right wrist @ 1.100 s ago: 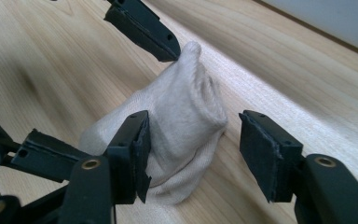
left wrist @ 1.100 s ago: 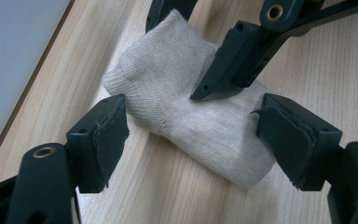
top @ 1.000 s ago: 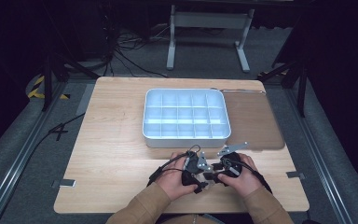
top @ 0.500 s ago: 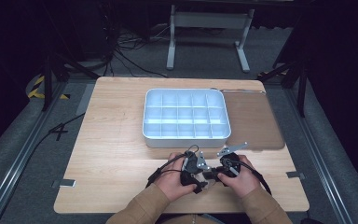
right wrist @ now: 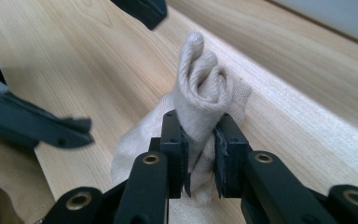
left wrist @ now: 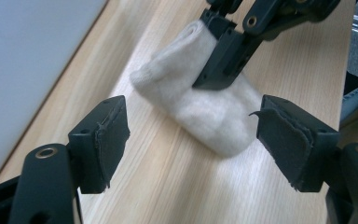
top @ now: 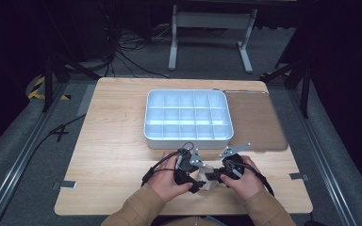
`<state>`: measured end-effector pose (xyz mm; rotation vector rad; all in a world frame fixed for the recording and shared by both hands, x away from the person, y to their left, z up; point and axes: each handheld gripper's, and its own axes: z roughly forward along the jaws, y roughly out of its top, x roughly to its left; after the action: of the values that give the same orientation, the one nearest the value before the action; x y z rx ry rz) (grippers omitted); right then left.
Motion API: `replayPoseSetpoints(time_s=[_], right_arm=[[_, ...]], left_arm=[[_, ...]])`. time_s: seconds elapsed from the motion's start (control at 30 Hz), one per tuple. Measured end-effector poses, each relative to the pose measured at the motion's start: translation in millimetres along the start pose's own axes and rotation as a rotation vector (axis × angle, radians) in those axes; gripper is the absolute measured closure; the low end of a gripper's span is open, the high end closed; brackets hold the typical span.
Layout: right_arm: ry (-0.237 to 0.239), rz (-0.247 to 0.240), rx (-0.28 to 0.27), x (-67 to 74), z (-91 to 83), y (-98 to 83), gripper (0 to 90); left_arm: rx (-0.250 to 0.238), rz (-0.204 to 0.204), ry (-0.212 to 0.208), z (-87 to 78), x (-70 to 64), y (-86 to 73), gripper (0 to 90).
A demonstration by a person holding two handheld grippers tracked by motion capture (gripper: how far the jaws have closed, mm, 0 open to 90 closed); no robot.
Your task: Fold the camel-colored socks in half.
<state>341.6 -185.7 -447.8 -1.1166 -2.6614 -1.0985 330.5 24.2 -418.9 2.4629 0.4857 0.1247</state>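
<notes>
I'm looking down at the pale wooden tabletop (top: 113, 160), and it's the biggest thing out here. Beyond both claws, toward the far edge, sits the white plastic tray with its grid of small compartments (top: 187, 136), and off past my right claw lies the flat brown mat (top: 254, 120), butted against that tray's side.

Now to the hands. My left claw (top: 194, 178) and my right claw (top: 213, 177) are close together at the near edge, tips facing each other, cables trailing back over the wrists.

Right claw first: in the right gripper view (right wrist: 200, 158) its jaws have just been closing and now pinch the cream knitted sock (right wrist: 200, 93). The fabric is bunched into a roll that stands up just above the pads, squeezed tight between them, while the rest of the sock spills down onto the wood below the claw.

Left claw: in the left gripper view (left wrist: 191, 135) its jaws stand wide apart, nothing touching either pad. The sock (left wrist: 200, 107) lies straight ahead of this claw, between the lines of the two jaws but beyond the tips, resting on the tabletop. The right claw (left wrist: 223, 51) comes down on the sock's far end from above, so the sock sits between my two claws, held at one end only.
</notes>
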Motion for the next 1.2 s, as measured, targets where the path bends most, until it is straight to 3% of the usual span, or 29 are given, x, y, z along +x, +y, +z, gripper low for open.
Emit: replayPoseSetpoints(time_s=[0.43,0.67,0.87,1.0,1.2], right_arm=[[0.008,-0.018,-0.048,3.5,-19.3,13.8,76.5],[-0.005,-0.031,-0.058,5.6,-30.5,24.5,76.5],[-0.026,-0.043,-0.069,6.8,-40.8,35.8,76.5],[-0.036,-0.043,-0.080,5.6,-46.6,42.6,76.4],[-0.058,-0.040,-0.088,2.1,-54.1,51.3,76.4]], left_arm=[[0.007,-0.054,0.047,-30.3,12.3,-19.6,24.9],[-0.010,-0.106,0.083,-49.9,25.3,-33.9,24.8],[0.004,-0.128,0.083,-56.7,31.2,-40.1,24.5],[-0.016,-0.124,0.063,-63.0,32.9,-40.6,28.6],[-0.026,-0.131,0.077,-69.8,36.4,-42.5,28.6]])
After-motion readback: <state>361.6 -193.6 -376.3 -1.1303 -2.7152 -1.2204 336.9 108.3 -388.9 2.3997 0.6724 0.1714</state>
